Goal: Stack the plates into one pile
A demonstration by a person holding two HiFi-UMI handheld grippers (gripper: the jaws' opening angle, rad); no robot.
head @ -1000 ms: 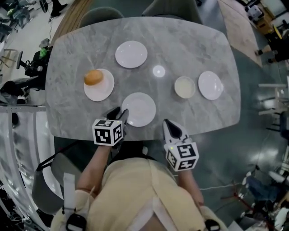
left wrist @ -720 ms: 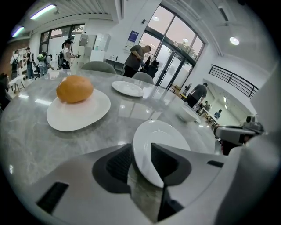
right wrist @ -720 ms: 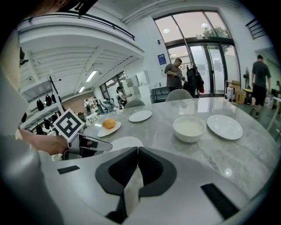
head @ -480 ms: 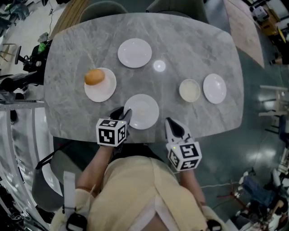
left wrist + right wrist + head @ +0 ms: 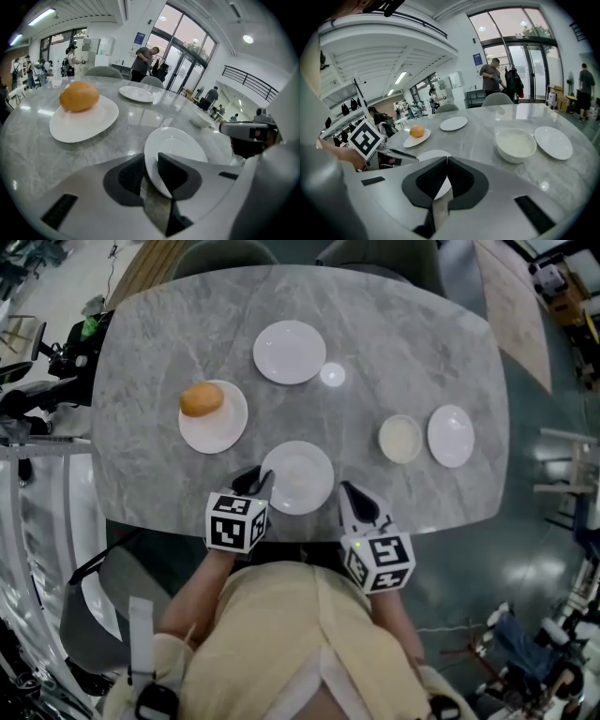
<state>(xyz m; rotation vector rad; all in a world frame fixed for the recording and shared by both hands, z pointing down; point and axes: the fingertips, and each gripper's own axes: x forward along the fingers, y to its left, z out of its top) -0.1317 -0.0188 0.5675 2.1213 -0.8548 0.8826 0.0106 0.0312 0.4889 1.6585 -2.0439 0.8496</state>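
— What is sitting on the counter?
— At nine o'clock, a bun plate. At six, the left hand-held gripper, whose jaws have just been closing, is pinching the rim of the near plate.
— And rightwards?
— A far plate is lying at twelve; the right hand-held gripper is hovering clenched, empty; a bowl and right plate are sitting at three.

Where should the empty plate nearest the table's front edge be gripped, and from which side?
By its near-left rim, coming from the person's side. The near plate lies flat, so only its thin raised lip offers purchase, probably one jaw above, one below. The left gripper, its jaws just closing, has that rim between them.
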